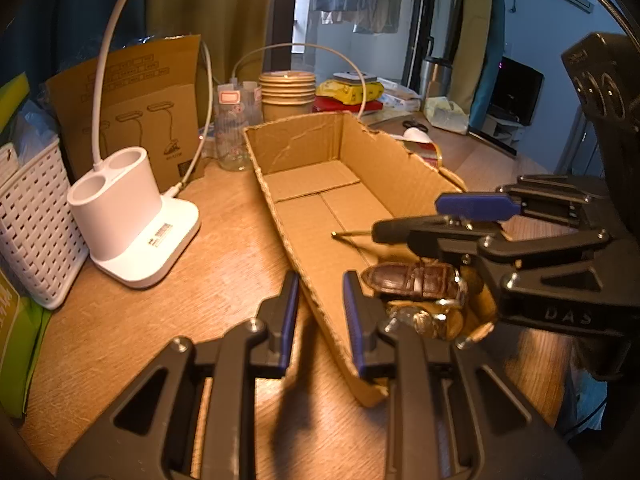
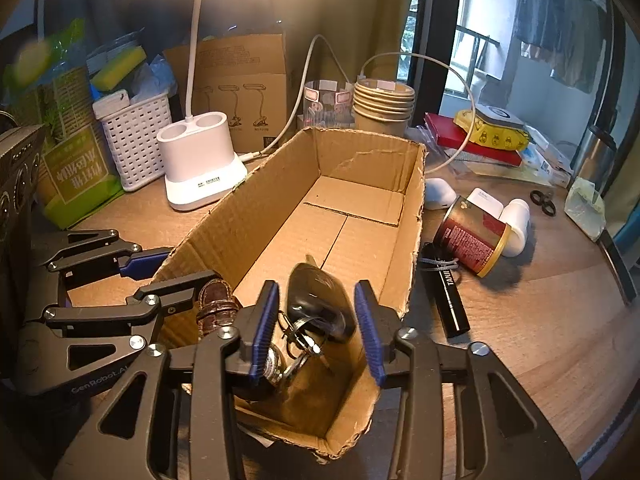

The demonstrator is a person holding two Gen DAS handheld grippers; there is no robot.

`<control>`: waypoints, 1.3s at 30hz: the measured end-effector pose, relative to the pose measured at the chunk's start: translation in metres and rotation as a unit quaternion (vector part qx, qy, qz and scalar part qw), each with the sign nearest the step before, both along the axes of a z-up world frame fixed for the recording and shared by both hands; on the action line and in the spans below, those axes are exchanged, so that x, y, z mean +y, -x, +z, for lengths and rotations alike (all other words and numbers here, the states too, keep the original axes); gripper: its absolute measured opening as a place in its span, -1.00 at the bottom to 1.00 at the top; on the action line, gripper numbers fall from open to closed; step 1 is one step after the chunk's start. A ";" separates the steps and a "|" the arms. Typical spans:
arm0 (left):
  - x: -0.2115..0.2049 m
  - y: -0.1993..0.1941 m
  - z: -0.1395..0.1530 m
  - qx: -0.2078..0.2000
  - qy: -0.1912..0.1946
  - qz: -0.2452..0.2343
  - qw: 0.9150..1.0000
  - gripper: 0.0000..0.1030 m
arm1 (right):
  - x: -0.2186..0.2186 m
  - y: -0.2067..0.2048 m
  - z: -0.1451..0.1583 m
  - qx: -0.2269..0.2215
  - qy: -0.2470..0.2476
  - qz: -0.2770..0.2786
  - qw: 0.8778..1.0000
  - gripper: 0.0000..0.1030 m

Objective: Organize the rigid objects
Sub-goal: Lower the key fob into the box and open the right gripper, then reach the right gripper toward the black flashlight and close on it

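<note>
Status: keys and watch in box, both grippers at the near end

**Carrier.** Cardboard box (image 2: 256, 216) lies open-topped on the wooden bench (image 1: 224, 264). Its long axis runs from the near edge of the bench towards the far edge.

**Left gripper.** The left gripper (image 1: 320, 292) straddles one long wall of the box at the near end. One finger stands outside the wall and one inside, and the jaws are clamped on the cardboard.

**Right gripper.** The right gripper (image 2: 316, 288) hangs over the near end of the box and tilts downward. Its jaws stand part-way apart. The key bundle (image 2: 304, 344) with its black fob (image 2: 320, 300) lies between the blue pads (image 2: 264, 320) on the box floor. The pads do not press on it.

**Contents.** A watch with a brown leather strap (image 1: 416, 280) lies on the box floor just beside the keys, near the clamped wall. The far half of the box floor is bare cardboard.

**Items outside the box.**
- A red can (image 2: 472, 236) lies on its side on the bench, beside the unclamped long wall.
- A white bottle (image 2: 518, 228) touches the can.
- A black cylinder (image 2: 452, 304) lies nearer the near edge, close to the same wall.
- A white lamp base (image 2: 200, 160) and a white basket (image 2: 136, 144) stand towards the far edge on the clamped side.
- A stack of paper cups (image 2: 384, 108) stands behind the far end of the box.
</note>
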State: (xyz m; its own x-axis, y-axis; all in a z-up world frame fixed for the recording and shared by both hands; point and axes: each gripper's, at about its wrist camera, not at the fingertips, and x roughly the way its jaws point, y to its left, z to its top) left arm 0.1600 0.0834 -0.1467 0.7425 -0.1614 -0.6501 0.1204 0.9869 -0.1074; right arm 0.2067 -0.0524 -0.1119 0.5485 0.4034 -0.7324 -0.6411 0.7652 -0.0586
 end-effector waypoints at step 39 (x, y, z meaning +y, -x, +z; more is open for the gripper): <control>0.001 0.001 0.000 0.000 0.000 0.001 1.000 -0.53 | -0.095 -0.027 0.029 -0.047 -0.060 -0.111 0.991 0.18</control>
State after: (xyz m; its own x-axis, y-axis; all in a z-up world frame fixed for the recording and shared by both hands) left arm 0.1586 0.0844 -0.1466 0.7432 -0.1592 -0.6499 0.1182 0.9872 -0.1066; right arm 0.2338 -0.1474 -0.0830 0.6972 0.3464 -0.6276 -0.4521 0.8919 -0.0100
